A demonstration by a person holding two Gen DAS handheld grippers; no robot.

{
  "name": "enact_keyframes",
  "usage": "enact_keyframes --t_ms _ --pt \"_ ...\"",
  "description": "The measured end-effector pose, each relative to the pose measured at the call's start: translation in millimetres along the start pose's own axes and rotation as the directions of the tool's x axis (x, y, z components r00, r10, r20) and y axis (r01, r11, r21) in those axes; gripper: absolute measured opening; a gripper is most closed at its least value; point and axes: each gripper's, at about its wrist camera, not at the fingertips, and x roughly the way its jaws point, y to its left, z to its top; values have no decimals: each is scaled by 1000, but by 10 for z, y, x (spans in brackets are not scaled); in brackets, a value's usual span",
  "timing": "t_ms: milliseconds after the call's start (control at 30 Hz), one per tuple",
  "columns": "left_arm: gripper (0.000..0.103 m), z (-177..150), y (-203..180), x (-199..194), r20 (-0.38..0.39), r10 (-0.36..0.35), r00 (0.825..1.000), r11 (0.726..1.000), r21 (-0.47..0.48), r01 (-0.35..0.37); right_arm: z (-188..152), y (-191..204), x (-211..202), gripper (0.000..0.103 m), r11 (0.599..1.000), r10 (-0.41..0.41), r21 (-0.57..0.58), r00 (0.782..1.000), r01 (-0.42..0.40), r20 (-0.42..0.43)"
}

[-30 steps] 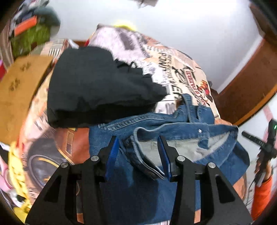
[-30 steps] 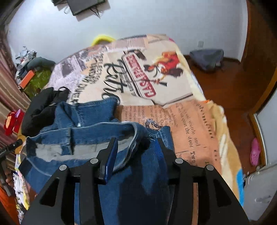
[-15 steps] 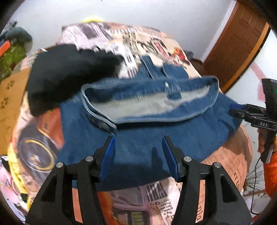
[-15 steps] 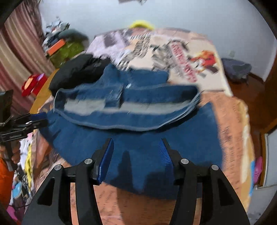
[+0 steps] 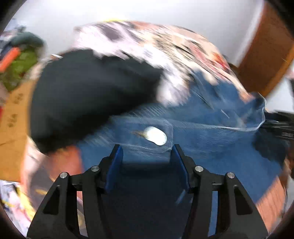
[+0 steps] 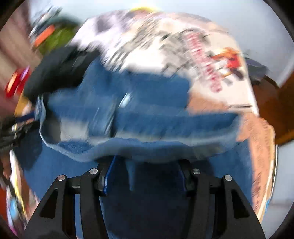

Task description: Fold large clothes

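We see a bed (image 6: pixel 257 139) covered in a newspaper-print spread of cream, orange and black, and we place everything else from it. Both views are smeared by motion blur, so we cannot read the finer detail.

The blue denim garment (image 5: pixel 211 132) lies across the near part of the bed, its waistband open and a metal button (image 5: pixel 155 135) showing in the left wrist view. A heap of black clothing (image 5: pixel 88 97) sits on the bed's left side, touching the denim's edge.

Our left gripper (image 5: pixel 146 153) has its blue pads standing apart just over the denim near the button; they press on nothing that we can make out. Our right gripper (image 6: pixel 147 165) also has its fingers spread, with a fold of the waistband lying over the tips; we cannot tell whether cloth is pinched there.

Beyond the head of the bed rises a plain white wall (image 5: pixel 165 12). To the bed's right stands a brown wooden door (image 5: pixel 264 55). To its left we see a green and orange clutter (image 6: pixel 53 36).
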Motion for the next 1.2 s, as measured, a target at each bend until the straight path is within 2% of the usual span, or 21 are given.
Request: enact_keyframes --t_ms 33,100,133,200,367,467,600,667,733,800,867,900,1000,1067,1200 --pt "55 70 46 -9 15 4 1000 1000 -26 -4 58 -40 -93 50 1000 -15 28 999 14 51" --pt "55 170 111 -120 54 -28 998 997 -66 32 98 -17 -233 50 1000 1 26 994 -4 107" --pt "55 190 87 -210 84 -51 995 997 -59 56 90 18 -296 50 1000 11 6 992 -12 125" --pt "55 178 9 -318 115 -49 992 998 -27 52 56 116 -338 50 999 19 -38 991 -14 131" --pt "55 -28 -374 -468 111 -50 993 996 79 41 -199 438 -306 50 985 56 -167 994 -40 92" --pt "55 -227 -589 -506 93 -58 994 993 105 48 -459 593 -336 50 976 63 -214 995 -44 83" --pt "55 -454 -711 -582 104 -54 993 997 69 47 -715 683 -313 51 968 83 -239 995 -69 48" --pt "56 -596 -768 -571 97 -81 992 996 33 78 -815 697 -276 52 967 78 -245 997 -71 18" --pt "56 -686 -806 -514 72 -114 991 994 8 113 -906 692 -221 54 965 44 -260 999 -46 -13" --pt "56 -798 -829 -427 36 -113 993 993 -11 114 -981 645 -189 55 960 1 -279 1000 -8 -25" --pt "56 -881 -800 -341 3 -86 996 996 -35 86 -1033 535 -272 68 968 -15 -251 1000 15 0" --pt "56 -916 -775 -334 -2 -81 997 996 -46 81 -1046 471 -309 70 972 -26 -233 1000 27 8" --pt "57 -988 -626 -357 2 -69 998 993 -94 69 -1101 228 -420 72 982 -55 -179 998 58 24" --pt "57 -1023 -506 -366 -1 -33 999 992 -121 33 -1141 82 -504 76 992 -14 -128 999 18 31" --pt "57 -1107 -308 -466 7 -15 1000 988 -151 16 -1168 -91 -658 76 994 -74 -76 995 79 60"
